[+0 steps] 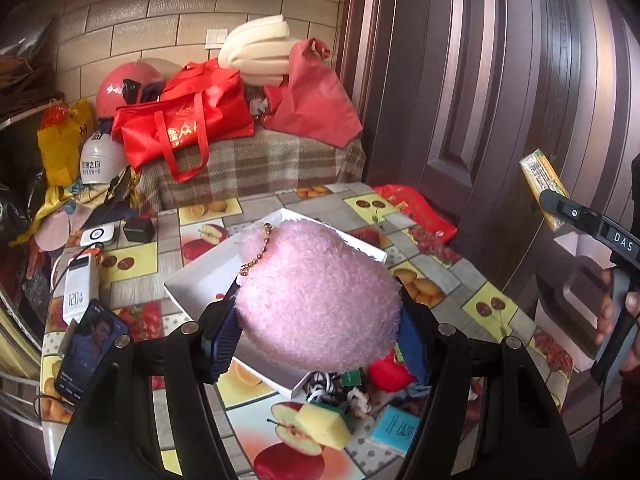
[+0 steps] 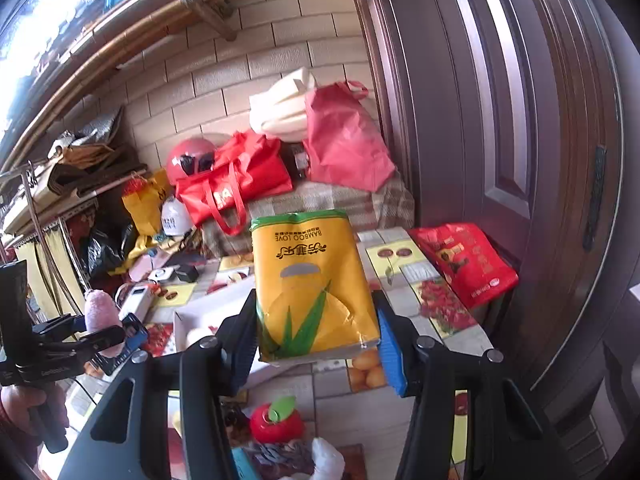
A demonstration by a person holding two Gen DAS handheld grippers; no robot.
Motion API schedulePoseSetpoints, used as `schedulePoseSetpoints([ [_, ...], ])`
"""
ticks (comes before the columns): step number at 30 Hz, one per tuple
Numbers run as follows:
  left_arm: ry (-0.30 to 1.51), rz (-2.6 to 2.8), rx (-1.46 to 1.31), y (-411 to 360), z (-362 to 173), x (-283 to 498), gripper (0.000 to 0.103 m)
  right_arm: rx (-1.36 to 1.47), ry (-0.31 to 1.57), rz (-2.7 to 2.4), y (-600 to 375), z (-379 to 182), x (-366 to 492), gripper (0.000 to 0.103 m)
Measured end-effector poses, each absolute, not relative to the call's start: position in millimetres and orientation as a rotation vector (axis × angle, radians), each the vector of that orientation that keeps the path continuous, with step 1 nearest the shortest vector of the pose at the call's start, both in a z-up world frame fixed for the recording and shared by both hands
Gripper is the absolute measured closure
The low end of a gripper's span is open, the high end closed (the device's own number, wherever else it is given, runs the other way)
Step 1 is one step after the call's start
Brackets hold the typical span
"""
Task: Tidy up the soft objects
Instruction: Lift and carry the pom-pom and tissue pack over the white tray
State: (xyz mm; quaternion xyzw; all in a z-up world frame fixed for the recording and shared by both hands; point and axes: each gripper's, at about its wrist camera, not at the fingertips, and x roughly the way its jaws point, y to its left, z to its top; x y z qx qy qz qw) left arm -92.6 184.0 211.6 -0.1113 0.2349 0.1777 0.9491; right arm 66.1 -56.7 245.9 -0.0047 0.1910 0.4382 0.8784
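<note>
Two hand-held grippers are shown above a fruit-patterned tabletop [image 1: 420,280]. The left gripper [image 1: 316,332] is closed on a fluffy pink plush toy with a gold bead chain [image 1: 320,292], its blue-padded fingers [image 1: 220,344] pressed against both sides; the toy is held in the air over a shallow white open box [image 1: 192,276] that rests on the tabletop. The right gripper [image 2: 316,340] is closed on a yellow soft pack of tissues [image 2: 312,280], printed upside down with "BAMBOO LOVE", Chinese characters and green leaves; the pack is held raised above the tabletop, near the box. In the left wrist view the same pack [image 1: 544,188] is seen edge-on at the far right, clamped by a black finger lettered "DAS".

Lying on the tabletop nearer the cameras are a red plush apple with a green leaf [image 2: 276,420], a yellow sponge block [image 1: 320,426], a light blue sponge with printed text [image 1: 394,432] and a black-and-white striped fabric item [image 1: 320,384]. On the left part of the tabletop a white power bank marked "120W" [image 1: 80,288] and a smartphone showing a man's portrait [image 1: 90,348] are seen. A red printed snack bag [image 2: 464,264] lies at the tabletop's far right edge, by a dark brown door [image 2: 500,100]. Behind, on a plaid-covered surface, a red tote bag with gold Chinese lettering [image 1: 184,120], a pink helmet [image 1: 124,88] and a white helmet with Chinese characters [image 1: 100,160] are visible.
</note>
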Motion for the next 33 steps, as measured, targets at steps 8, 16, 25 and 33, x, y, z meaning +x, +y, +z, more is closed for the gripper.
schedulePoseSetpoints([
  [8,0.49,0.388,-0.213,168,209,-95,0.036,0.033,0.417,0.948,-57,244,58,0.05],
  [16,0.491,0.409,-0.233,166,206,-99,0.036,0.029,0.424,0.945,-60,245,57,0.05],
  [25,0.493,0.415,-0.238,167,207,-98,0.036,0.012,0.424,0.95,-54,245,58,0.05],
  [33,0.49,0.435,-0.249,184,208,-92,0.036,-0.009,0.424,0.97,-37,248,62,0.05],
])
